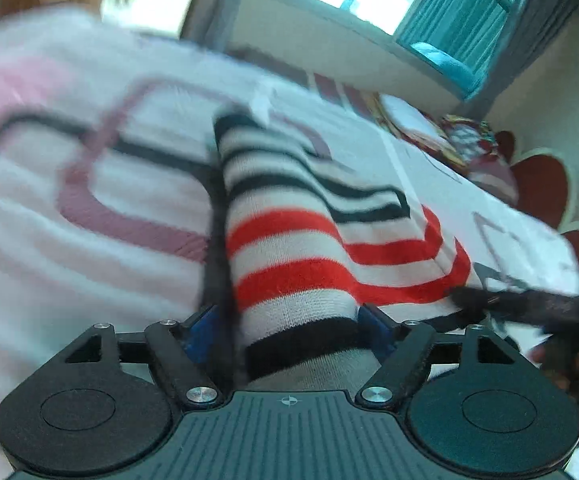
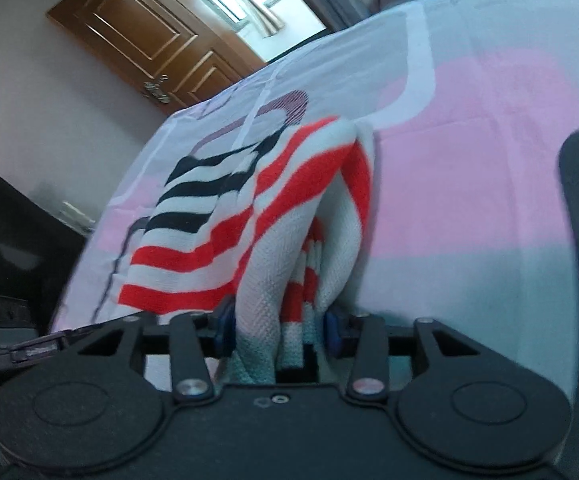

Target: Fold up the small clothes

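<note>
Bunching up between the blue pads of the left tool (image 1: 289,330), a knitted striped sweater (image 1: 309,240) ran from 6 o'clock up toward 12 in the left wrist view. Cloth filled the gap from pad to pad, and the pads seemed to press on it, so the left tool gripped the sweater, though its jaws stood fairly wide. Black bands sat nearest the tool, red ones beyond them, and black ones again at the far end. At 3 o'clock a dark shape, probably the other tool, met the sweater's red edge; blur hid the detail.

From the right wrist, the right tool (image 2: 279,328) likewise held a thick fold of the same sweater between its blue pads (image 2: 331,326), jaws partly apart. The cloth rose from 6 o'clock and spread toward 10 o'clock, draping onto the bed (image 2: 489,160).

Farther off, the bed's pink and white sheet stretched under the garment. Beyond it stood a brown wooden door (image 2: 149,36) at 11 o'clock, and a window with teal curtains (image 1: 449,20) at 1 o'clock.
</note>
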The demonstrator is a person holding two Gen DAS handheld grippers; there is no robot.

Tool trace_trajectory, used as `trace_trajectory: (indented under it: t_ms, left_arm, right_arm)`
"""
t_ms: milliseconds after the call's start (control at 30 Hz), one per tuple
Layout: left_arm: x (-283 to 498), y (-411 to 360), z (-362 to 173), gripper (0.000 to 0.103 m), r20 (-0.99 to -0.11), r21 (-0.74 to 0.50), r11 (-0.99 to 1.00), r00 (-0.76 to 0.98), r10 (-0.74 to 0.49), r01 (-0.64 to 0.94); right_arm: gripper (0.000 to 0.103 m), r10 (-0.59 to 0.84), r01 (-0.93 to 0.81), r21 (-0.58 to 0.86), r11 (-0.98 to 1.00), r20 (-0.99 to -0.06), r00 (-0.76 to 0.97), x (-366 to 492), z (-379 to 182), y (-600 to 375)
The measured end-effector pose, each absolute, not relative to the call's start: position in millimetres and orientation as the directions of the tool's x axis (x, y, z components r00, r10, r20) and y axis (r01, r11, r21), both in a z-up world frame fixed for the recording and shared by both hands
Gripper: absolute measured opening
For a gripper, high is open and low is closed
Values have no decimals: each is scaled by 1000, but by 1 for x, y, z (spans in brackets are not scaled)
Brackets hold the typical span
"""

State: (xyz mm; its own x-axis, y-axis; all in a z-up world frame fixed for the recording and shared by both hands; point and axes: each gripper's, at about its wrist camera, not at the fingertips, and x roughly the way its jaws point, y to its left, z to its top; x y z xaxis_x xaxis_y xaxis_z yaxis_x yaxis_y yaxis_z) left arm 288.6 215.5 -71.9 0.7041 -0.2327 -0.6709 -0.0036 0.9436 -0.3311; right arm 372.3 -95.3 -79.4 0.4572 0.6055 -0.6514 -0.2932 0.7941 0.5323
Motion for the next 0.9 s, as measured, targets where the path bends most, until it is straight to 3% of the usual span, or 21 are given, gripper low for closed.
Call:
trace_trajectory:
  t_ms: [67,233,367,467,567,667,800,833,867,900]
  left_arm:
    - [269,211,-54,76,-652,-254,967,739,-169,-2]
    - [241,189,-44,76,-627,-111,993,772,-101,40]
    - [232,175,-53,76,-629,-62,998,775,-65,34]
    - [232,170,-66,78,-649,-68,997,758,-74,40]
    - [232,168,-74,89,-645,-35,999,763,-49,34]
    - [225,172,-76,90,-655,-49,999,754,-49,23]
    - [190,169,-70,91,-667,40,999,745,32,-7]
    - [177,167,-63,91,-658,56,998,751,50,-17]
    - [161,165,-54,92,-640,65,997,766,67,-34]
    - [145,164,-44,94,-615,57,997,785,70,-44]
  right_arm:
    - [56,563,-331,456,826,-640,524,354,-58,-101]
    - [27,599,-556,274,785,-567,565,296,-14,-86]
    - [14,562,-650,118,751,-630,536,273,-31,-62]
    - [0,441,-633,-27,774,-694,569,273,-50,-49]
    - [0,381,-617,-109,779,-700,605,268,-54,-37]
    - [0,349,-581,-117,805,-700,623,270,-57,-33]
    - [0,305,-537,-118,835,-713,631,257,-52,-35]
    - [2,296,-520,-110,847,-714,634,250,-46,-38]
    - [30,303,-504,-90,859,-704,642,242,-37,-42]
    - [66,320,-486,-64,871,-678,662,228,-26,-50]
